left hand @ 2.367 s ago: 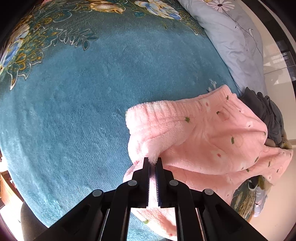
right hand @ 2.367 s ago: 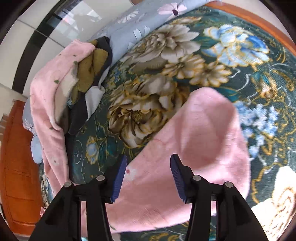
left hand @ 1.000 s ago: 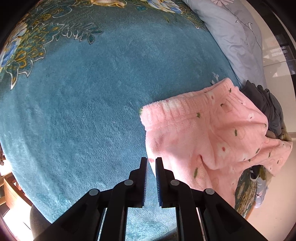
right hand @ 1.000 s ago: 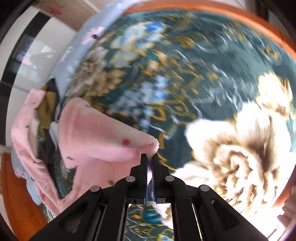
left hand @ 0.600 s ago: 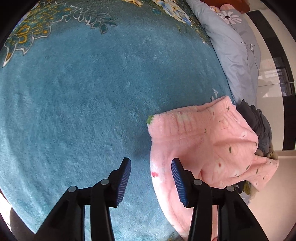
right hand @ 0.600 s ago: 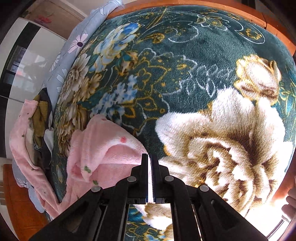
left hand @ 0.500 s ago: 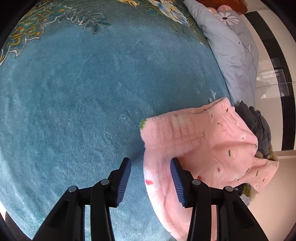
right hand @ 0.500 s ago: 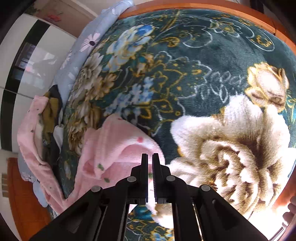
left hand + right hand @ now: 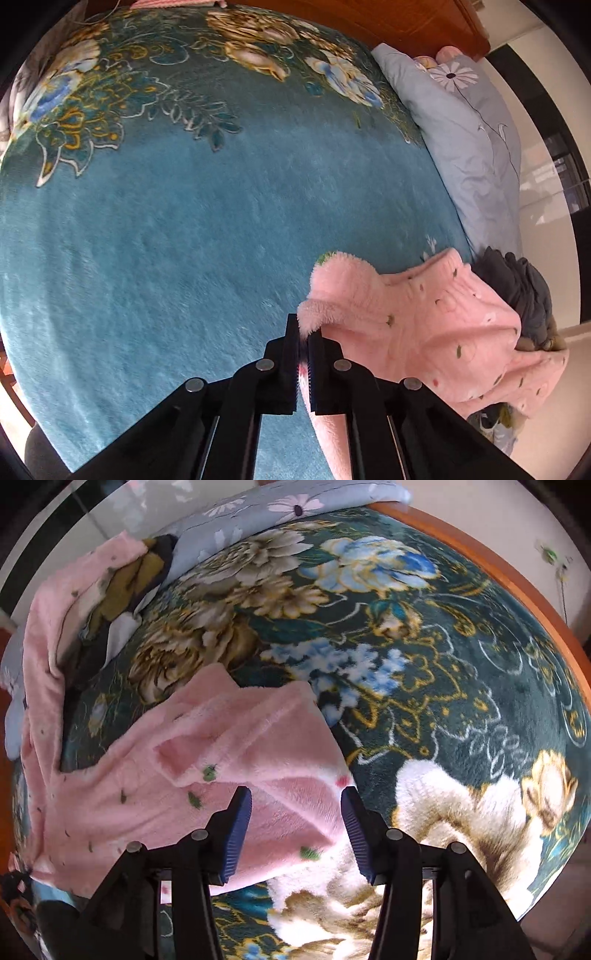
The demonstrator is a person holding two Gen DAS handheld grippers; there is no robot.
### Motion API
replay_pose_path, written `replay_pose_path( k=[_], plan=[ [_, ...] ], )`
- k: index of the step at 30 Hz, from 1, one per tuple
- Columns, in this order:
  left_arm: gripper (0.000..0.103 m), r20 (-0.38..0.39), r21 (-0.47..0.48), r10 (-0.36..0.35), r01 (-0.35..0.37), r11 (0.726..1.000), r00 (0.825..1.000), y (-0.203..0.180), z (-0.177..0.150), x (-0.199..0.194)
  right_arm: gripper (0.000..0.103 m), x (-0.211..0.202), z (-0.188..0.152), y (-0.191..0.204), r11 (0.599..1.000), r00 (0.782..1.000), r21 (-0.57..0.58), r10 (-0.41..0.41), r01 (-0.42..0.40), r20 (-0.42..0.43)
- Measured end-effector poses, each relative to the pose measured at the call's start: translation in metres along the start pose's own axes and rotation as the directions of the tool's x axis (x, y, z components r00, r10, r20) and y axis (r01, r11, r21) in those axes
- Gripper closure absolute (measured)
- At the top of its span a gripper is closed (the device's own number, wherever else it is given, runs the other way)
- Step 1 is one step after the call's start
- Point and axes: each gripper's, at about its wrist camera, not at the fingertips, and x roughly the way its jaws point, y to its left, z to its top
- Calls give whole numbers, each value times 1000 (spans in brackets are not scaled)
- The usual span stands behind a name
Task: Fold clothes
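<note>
Since half a second ago the left gripper (image 9: pixel 303 334) has closed on a fluffy edge of the pink garment (image 9: pixel 417 325); the right gripper (image 9: pixel 295 805) has just let go, jaws spread above the cloth; the garment lies near the floral blanket's (image 9: pixel 184 221) edge, beside a clothes heap (image 9: pixel 122 576).

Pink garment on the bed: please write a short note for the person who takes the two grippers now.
Left gripper: jaws have just closed; shut on a fluffy edge of the pink garment.
Right gripper: jaws have just opened; nothing gripped, the garment lies under them.
Place: garment bunched on the blanket, near the bed edge; more clothes piled beside it.
Done: one edge gripped, no neat fold yet.
Left: probably grip again with the right, spread it flat, then fold; afterwards the pile.
</note>
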Motion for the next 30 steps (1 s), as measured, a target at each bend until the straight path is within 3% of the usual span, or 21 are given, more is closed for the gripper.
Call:
replay_pose_path(
  k=[5, 8, 10, 12, 13, 14, 17, 20, 22, 27, 30],
  plan=[
    [99, -36, 0, 17, -17, 1000, 999, 4, -5, 9, 50, 29, 9, -5, 996, 996, 51, 72, -70, -47],
    [99, -54, -56, 4, -7, 998, 999, 12, -10, 12, 41, 35, 16, -10, 992, 996, 97, 86, -83, -27],
    [99, -59, -58, 7, -10, 998, 998, 12, -13, 13, 41, 34, 21, -14, 985, 994, 137, 108, -105, -19],
    [99, -63, -58, 9, -12, 998, 998, 12, -15, 14, 51, 31, 24, -16, 974, 989, 172, 149, -145, -13],
    [99, -65, -57, 9, -13, 998, 998, 11, -15, 14, 76, 27, 26, -15, 973, 988, 175, 156, -152, -7],
    [99, -67, -55, 10, -14, 998, 998, 11, -16, 14, 95, 22, 27, -13, 972, 986, 171, 164, -162, 2],
    [99, -71, -54, 8, -12, 998, 997, 9, -16, 14, 97, 5, 31, -9, 967, 978, 148, 203, -207, 42],
    [99, -66, -45, -6, 3, 999, 998, 9, -14, 11, 97, -31, 32, -27, 946, 957, 204, 212, -251, 196],
    [99, -71, -30, -10, 8, 1000, 997, 8, -15, 11, 97, -45, 27, -60, 917, 951, 324, 147, -234, 272],
    [99, -99, -21, 11, -14, 1000, 995, 13, -22, 21, 97, -2, 5, -103, 880, 996, 472, 11, -52, 89],
    [98, -111, -38, -5, 0, 999, 994, 16, -22, 23, 95, 6, -4, -106, 850, 995, 521, 29, -75, 97]
  ],
)
